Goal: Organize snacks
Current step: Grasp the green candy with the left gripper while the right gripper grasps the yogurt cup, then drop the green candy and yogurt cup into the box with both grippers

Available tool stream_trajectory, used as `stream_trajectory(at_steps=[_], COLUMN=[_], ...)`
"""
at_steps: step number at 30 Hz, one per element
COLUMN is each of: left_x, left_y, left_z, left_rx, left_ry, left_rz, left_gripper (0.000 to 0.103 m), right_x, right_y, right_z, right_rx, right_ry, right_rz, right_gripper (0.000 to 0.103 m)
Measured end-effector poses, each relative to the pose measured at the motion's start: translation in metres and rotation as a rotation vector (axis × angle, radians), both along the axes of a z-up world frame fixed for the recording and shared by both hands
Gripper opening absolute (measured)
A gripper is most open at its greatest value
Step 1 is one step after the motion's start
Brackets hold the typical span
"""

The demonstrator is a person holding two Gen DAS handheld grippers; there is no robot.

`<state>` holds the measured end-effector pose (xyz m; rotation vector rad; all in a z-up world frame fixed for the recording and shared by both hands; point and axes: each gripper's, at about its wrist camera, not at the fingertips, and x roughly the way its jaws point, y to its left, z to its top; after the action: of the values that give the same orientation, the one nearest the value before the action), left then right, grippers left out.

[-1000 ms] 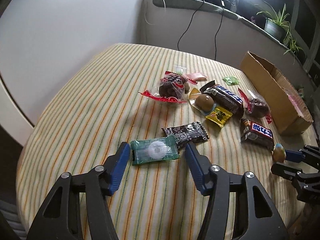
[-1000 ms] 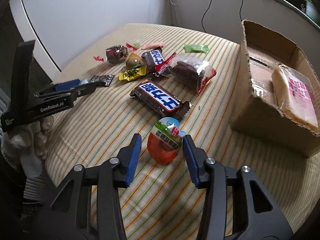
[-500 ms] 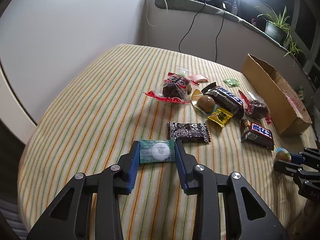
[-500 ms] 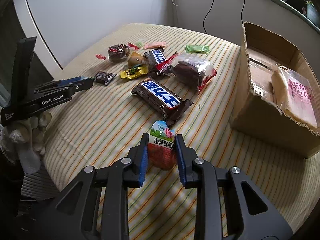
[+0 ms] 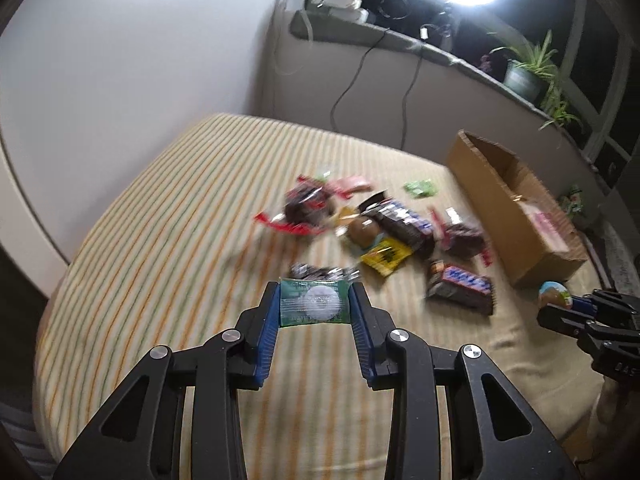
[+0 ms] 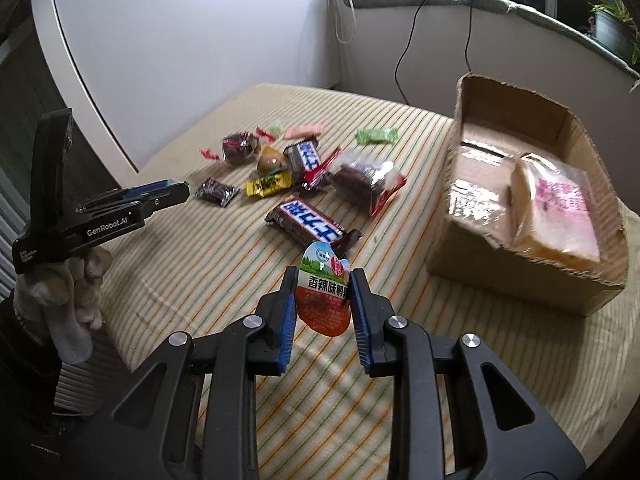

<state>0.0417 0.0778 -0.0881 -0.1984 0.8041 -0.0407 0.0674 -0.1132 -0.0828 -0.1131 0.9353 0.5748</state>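
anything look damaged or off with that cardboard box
Yes: the cardboard box has no closing flaps and its near rim is torn and ragged, with a glossy strip of tape across its floor. A wrapped bread slice leans inside against the right wall. Otherwise it stands upright on the striped cloth.

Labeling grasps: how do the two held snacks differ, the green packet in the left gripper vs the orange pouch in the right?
The green packet is flat and rectangular with a white round mark; the orange pouch is rounded, with a printed label. The packet lies crosswise between the left gripper fingers; the pouch stands lengthwise in the right gripper. Both are gripped at their side edges.
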Motion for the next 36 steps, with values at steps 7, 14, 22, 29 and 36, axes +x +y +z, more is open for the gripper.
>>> stream_trajectory(at_steps=[7, 14, 22, 29, 36], left_x=[0.014, 0.032, 0.058, 0.088, 0.119], left_y=[-0.033, -0.072, -0.112, -0.141, -0.163], left_z=[0.022, 0.036, 0.046, 0.049, 0.048], left_rx=[-0.024, -0.043, -0.046, -0.054, -0.059], left_ry=[-0.048, -0.081, -0.108, -0.110, -0.105], left_rz=[-0.093, -0.184, -0.268, -0.323, -0.361], left_gripper=[0.032, 0.032, 0.032, 0.032, 0.032], right_x=[0.011, 0.031, 0.048, 0.063, 0.078], right_y=[-0.022, -0.043, -0.063, -0.070, -0.076], right_z=[0.020, 0.036, 0.041, 0.034, 0.025], right_rx=[0.020, 0.022, 0.026, 0.027, 0.032], right_ry=[-0.039, -0.083, -0.095, -0.081, -0.062], right_rz=[-0.045, -0.097, -0.132, -0.136, -0.147], right_gripper=[0.026, 0.026, 0.026, 0.026, 0.026])
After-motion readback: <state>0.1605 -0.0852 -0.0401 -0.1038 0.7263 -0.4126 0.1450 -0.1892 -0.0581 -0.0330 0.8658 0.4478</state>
